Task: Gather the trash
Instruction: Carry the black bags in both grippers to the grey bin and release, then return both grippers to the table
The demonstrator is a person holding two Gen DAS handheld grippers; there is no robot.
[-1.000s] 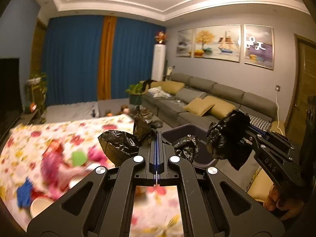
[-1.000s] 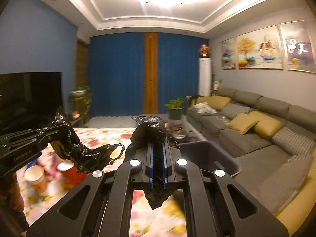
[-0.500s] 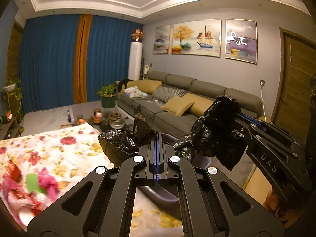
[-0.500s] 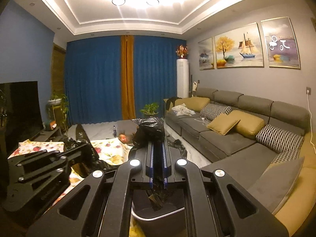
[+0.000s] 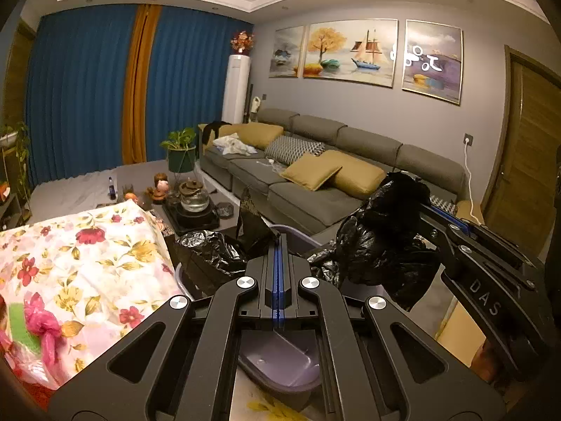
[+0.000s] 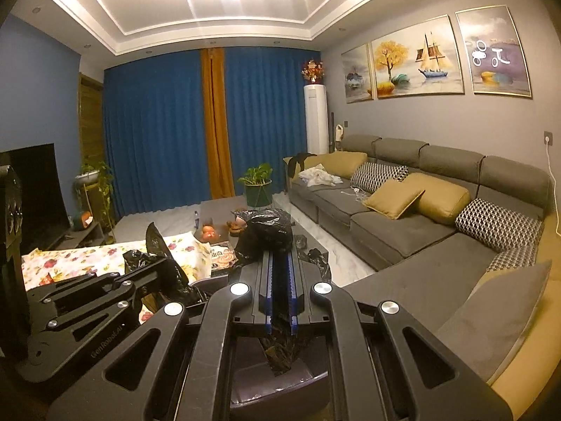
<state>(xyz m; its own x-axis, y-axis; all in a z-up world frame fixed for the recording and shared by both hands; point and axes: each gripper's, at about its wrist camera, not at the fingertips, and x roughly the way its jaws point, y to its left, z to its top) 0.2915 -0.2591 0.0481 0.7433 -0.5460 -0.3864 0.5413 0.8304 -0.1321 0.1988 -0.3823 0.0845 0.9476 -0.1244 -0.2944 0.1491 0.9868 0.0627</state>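
Observation:
Both grippers hold a black trash bag over a purple bin (image 5: 280,365). My left gripper (image 5: 277,245) is shut on one edge of the bag (image 5: 214,249). My right gripper (image 6: 280,256) is shut on the other edge, bunched above its fingers (image 6: 270,233). In the left wrist view the right gripper (image 5: 420,210) enters from the right with a bag bunch (image 5: 382,242). In the right wrist view the left gripper (image 6: 154,266) shows at lower left and the bin (image 6: 277,386) lies below the fingers.
A floral tablecloth (image 5: 80,263) with pink trash (image 5: 38,319) covers the table at left. A grey sofa (image 6: 403,217) with yellow cushions runs along the right wall. A tea set (image 5: 193,196) and a potted plant (image 5: 180,151) stand beyond the table.
Both grippers have swung right and away from the table with the bag. The bin now lies directly beneath them. The cups and trash on the table have left the view.

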